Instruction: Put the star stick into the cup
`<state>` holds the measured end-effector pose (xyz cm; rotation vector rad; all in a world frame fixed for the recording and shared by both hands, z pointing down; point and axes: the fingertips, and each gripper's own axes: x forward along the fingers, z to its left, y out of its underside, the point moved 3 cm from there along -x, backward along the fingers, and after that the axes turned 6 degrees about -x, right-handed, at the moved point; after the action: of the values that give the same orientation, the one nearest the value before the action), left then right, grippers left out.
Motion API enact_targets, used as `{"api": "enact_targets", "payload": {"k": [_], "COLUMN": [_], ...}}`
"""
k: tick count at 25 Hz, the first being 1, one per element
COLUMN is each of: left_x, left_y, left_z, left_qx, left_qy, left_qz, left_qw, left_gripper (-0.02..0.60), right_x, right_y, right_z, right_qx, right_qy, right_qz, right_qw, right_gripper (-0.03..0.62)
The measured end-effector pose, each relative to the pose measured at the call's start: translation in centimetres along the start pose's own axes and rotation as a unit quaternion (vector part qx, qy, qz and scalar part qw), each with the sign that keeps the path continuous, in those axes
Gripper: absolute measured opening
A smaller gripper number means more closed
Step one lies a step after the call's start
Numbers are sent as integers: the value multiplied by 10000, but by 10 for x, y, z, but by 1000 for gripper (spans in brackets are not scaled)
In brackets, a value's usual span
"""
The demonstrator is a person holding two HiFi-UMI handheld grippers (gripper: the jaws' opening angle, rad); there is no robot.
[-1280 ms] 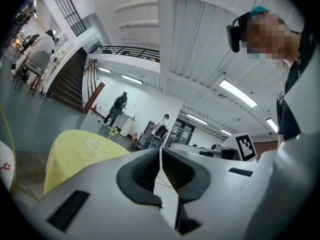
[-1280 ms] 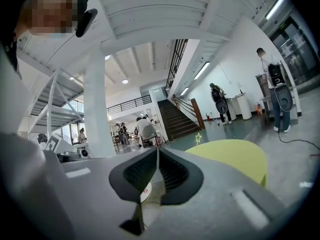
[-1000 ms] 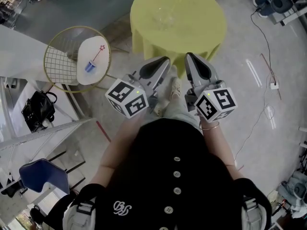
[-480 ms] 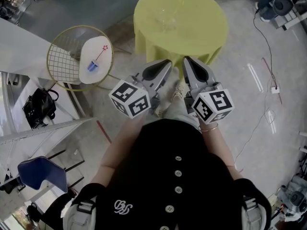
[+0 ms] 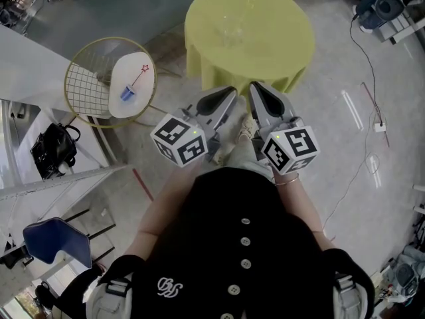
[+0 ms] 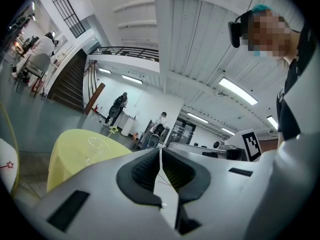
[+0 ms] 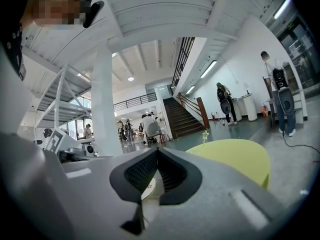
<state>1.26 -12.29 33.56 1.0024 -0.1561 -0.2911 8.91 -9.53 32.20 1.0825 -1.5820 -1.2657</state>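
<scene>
- Grippers are side by side in front of the person's waist, both pointing toward the yellow table [image 5: 282, 52].
- The left gripper [image 6: 160, 152] has its jaws clenched tip to tip with nothing between them. The right gripper [image 7: 157, 150] is likewise pressed closed and empty.
- Straight ahead of both pairs of jaws and well apart from them, a clear cup [image 6: 96, 150] stands on the yellow table with the yellow star stick [image 6: 112, 134] in it.
- That stick's long axis is close to upright. The star end points up, and in the left gripper view it leans slightly to the right.
- Well off to the left of the left gripper's jaws, a small white table [image 5: 118, 109] sits inside a gold wire frame [image 5: 83, 88]. It carries the red star stick [image 5: 138, 76] and a blue cup [image 5: 126, 94].
- In the head view the red stick runs on a diagonal. Its lower end is at the blue cup, and its star end points up and to the right, toward the yellow table.
- Whether that lower end sits inside the blue cup or only touches it cannot be told.
</scene>
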Motion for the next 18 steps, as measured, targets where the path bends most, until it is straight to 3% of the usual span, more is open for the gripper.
{"api": "enact_targets", "payload": {"k": [18], "left_x": [6], "left_y": [4], "left_z": [2], "left_qx": [123], "left_qy": [-83], "left_qz": [50], "left_qw": [9999], "left_gripper": [23], "right_x": [1], "right_y": [8], "right_z": [-2], "right_qx": [-70], "right_qy": [-77], "right_qz": [153], "right_qw": [9998], "right_gripper": [3]}}
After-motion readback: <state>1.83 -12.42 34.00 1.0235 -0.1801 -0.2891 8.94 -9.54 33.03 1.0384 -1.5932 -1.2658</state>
